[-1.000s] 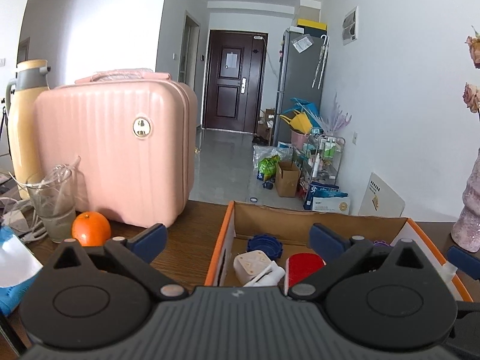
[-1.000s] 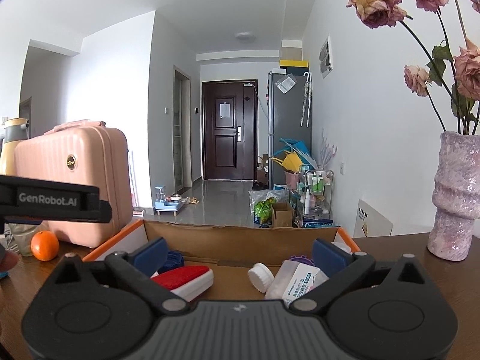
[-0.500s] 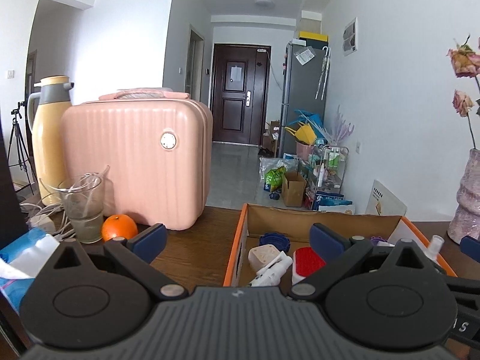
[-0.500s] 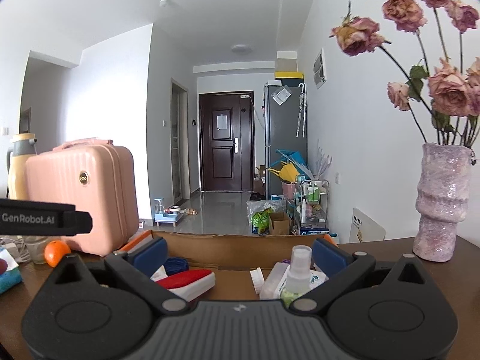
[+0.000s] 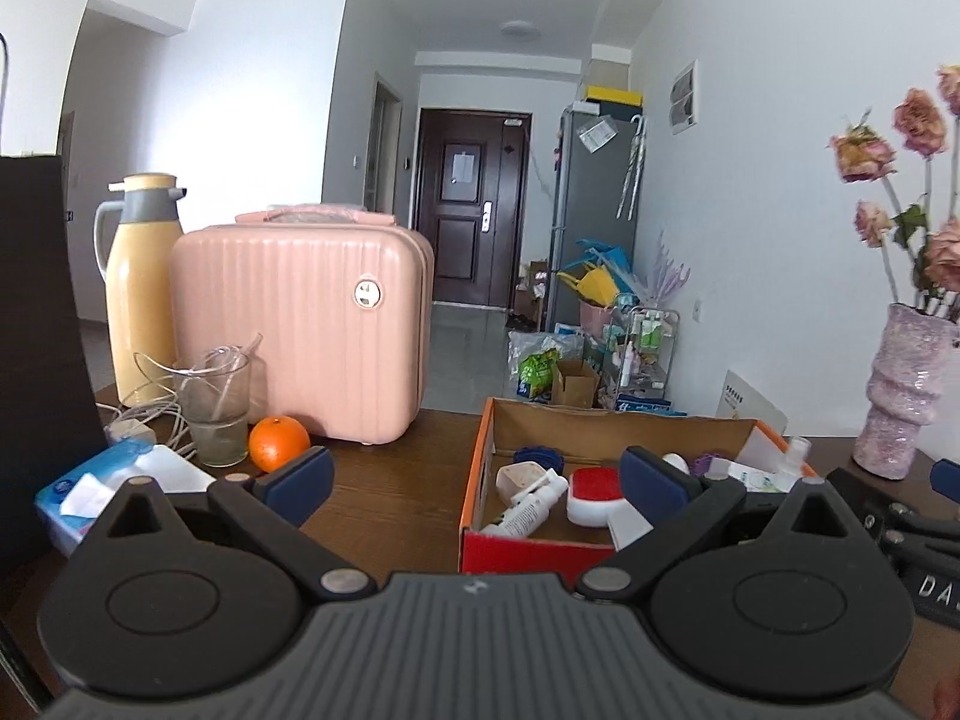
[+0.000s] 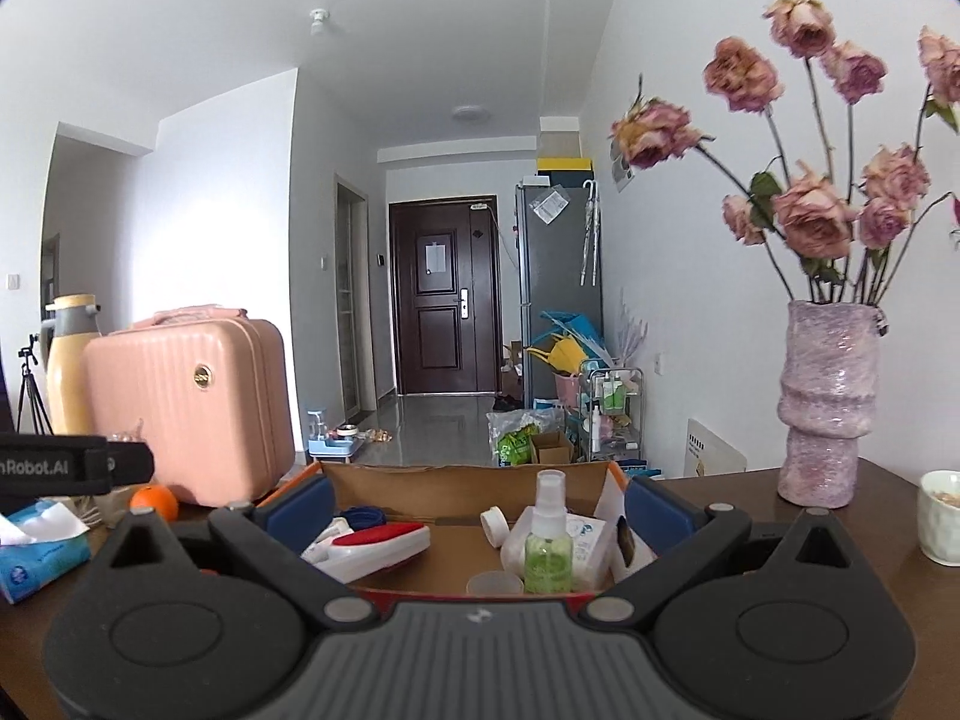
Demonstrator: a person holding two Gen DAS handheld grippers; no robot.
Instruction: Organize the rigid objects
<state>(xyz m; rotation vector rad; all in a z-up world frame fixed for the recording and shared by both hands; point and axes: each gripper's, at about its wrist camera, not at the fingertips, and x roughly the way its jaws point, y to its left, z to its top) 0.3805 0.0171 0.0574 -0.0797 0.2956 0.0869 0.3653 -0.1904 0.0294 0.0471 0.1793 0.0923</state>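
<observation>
An open cardboard box [image 5: 489,438] with orange and red sides sits on the dark wooden table; it also shows in the right wrist view [image 6: 456,477]. It holds a red-and-white brush [image 5: 594,489] [image 6: 384,540], a white tube [image 5: 528,507], a blue lid [image 5: 536,457], a green spray bottle [image 6: 547,540] and a white cap [image 6: 493,525]. My left gripper [image 5: 477,480] is open and empty, in front of the box's left corner. My right gripper [image 6: 477,504] is open and empty, in front of the box.
A pink suitcase [image 5: 306,324] [image 6: 186,402], a yellow thermos [image 5: 141,276], a glass [image 5: 213,408], an orange [image 5: 279,443] [image 6: 154,503] and a tissue pack [image 5: 102,492] [image 6: 36,546] stand left. A pink vase with dried roses [image 6: 828,402] [image 5: 909,396] and a white cup [image 6: 939,516] stand right.
Both grippers have pulled back and risen from the box, so more of its contents and front wall show. Both stay open and empty.
</observation>
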